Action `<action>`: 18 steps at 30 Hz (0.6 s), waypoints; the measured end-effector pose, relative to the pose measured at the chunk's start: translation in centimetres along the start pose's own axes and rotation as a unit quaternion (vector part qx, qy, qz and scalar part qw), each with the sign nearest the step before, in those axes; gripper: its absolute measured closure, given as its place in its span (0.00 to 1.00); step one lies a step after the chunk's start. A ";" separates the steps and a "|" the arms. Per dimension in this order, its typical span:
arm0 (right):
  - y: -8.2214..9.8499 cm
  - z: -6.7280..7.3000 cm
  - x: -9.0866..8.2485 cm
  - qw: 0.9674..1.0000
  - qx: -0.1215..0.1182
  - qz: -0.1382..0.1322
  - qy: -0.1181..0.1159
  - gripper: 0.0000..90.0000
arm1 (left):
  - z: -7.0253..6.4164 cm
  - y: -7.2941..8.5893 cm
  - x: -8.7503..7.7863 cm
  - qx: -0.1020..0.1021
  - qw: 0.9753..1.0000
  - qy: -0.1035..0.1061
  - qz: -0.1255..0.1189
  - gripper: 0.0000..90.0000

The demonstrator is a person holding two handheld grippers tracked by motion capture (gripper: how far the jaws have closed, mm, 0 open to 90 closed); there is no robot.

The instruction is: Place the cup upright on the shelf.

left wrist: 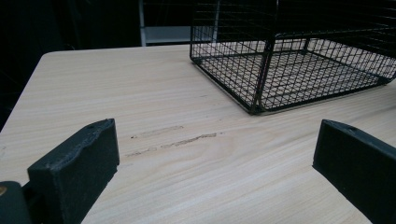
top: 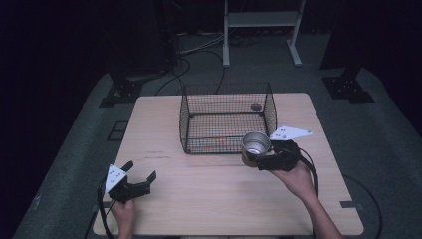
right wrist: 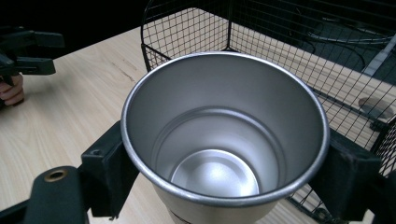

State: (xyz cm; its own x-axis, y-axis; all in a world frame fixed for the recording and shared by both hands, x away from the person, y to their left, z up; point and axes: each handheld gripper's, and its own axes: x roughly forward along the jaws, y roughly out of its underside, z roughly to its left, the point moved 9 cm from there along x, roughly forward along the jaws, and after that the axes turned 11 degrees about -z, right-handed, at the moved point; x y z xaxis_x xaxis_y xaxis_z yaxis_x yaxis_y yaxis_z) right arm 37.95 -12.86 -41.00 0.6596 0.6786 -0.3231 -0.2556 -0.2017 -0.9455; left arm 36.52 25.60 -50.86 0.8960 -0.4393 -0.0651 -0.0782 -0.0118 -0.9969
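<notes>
A silver metal cup point(top: 256, 145) is held upright and empty just in front of the black wire basket point(top: 186, 119), near its front right corner. My right gripper point(top: 260, 160) is shut on the cup; in the right gripper view the cup point(right wrist: 224, 140) sits between the two black jaws, its rim and shiny bottom facing the camera. My left gripper point(top: 142, 174) rests open at the table's front left, nothing between its fingers point(left wrist: 74, 170). In the left gripper view the basket point(left wrist: 261, 84) stands ahead to the right.
The light wooden table point(top: 224, 199) has bare room in its middle and front. A scuff mark point(left wrist: 177, 140) lies on the wood ahead of the left gripper. Beyond the table are dark floor, cables and a white frame point(top: 261, 22).
</notes>
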 end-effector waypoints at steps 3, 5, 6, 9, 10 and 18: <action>-0.7 -0.3 0.3 1.000 -0.007 -0.001 0.005 0.20 | 0.0 0.0 0.0 -0.002 1.000 0.000 -0.001 0.00; -1.1 -0.5 0.5 1.000 -0.007 -0.001 0.008 0.20 | 0.0 0.0 0.0 -0.002 1.000 0.001 0.001 0.00; -1.3 -0.5 0.6 1.000 -0.008 0.001 0.010 0.20 | 0.0 0.0 0.0 -0.001 1.000 0.001 0.001 0.00; -1.8 -0.7 0.8 1.000 -0.011 0.000 0.012 0.20 | 0.0 0.0 0.0 -0.001 1.000 0.001 0.001 0.00; -1.9 -0.8 0.9 1.000 -0.012 0.001 0.013 0.20 | 0.0 0.0 0.0 0.001 1.000 0.002 0.001 0.00; -3.4 -1.3 1.8 1.000 -0.012 0.001 0.014 0.20 | 0.0 0.1 0.0 -0.002 1.000 0.003 0.002 0.00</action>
State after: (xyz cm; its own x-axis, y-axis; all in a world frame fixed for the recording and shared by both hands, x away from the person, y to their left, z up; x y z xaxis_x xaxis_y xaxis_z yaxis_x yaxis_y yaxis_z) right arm 40.93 -11.83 -38.38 0.6788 0.6584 -0.3251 -0.2401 -0.2195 -0.9456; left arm 36.54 25.55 -50.92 0.8926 -0.4454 -0.0698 -0.0845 -0.0134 -0.9963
